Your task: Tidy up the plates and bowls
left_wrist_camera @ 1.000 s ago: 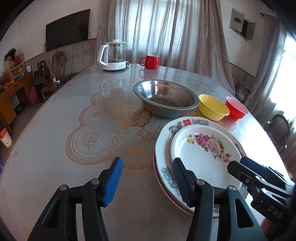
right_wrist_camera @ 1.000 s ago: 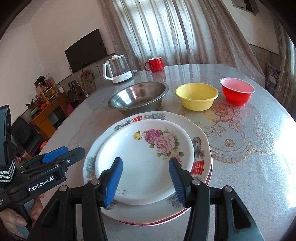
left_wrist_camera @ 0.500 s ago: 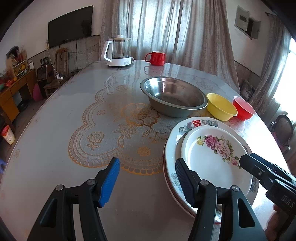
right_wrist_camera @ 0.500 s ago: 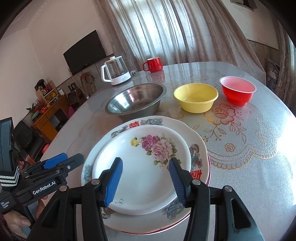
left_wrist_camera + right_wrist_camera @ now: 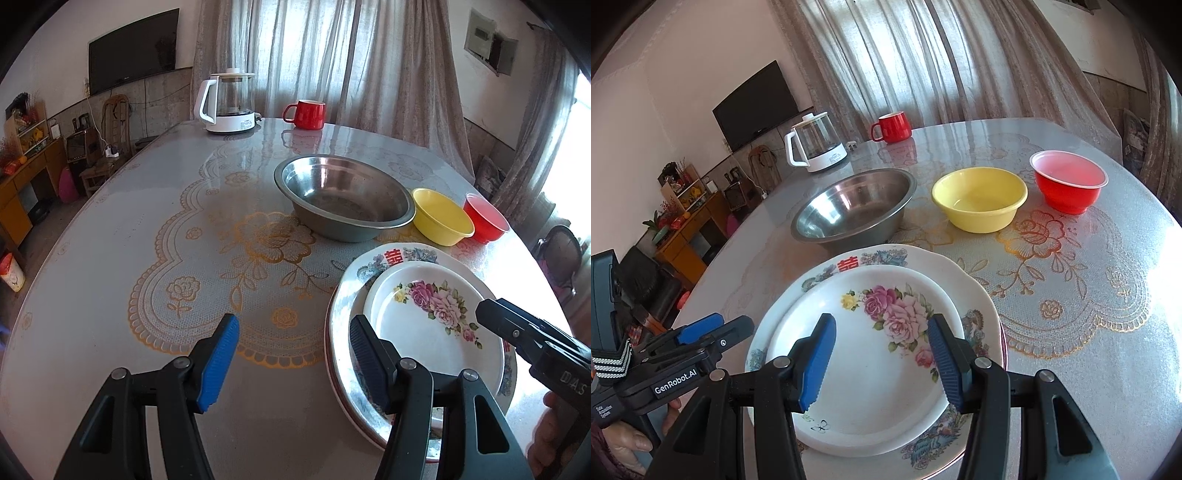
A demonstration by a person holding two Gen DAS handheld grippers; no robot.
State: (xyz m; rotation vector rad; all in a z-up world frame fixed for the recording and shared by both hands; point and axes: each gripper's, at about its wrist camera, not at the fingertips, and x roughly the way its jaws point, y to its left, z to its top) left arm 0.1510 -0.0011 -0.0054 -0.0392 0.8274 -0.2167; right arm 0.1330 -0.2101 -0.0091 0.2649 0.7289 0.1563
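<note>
Sunlit along its right edge, the counter (image 5: 1108, 369) carries 3 bowls beyond the stacked plates (image 5: 871, 362) at its near edge, over which the right claw (image 5: 881, 363) is held wide open and empty, nearer than the equally open, empty left claw (image 5: 291, 363).

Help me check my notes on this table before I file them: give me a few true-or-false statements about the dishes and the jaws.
1. The flowered plate lies on top of a larger plate. True.
2. The yellow bowl sits inside the metal bowl. False: it stands beside it on the table.
3. The right gripper holds its jaws open, holding nothing. True.
4. The red bowl is stacked on the plates. False: it stands apart, beyond the yellow bowl.
5. The left gripper is shut on a plate. False: its jaws are open, empty.
</note>
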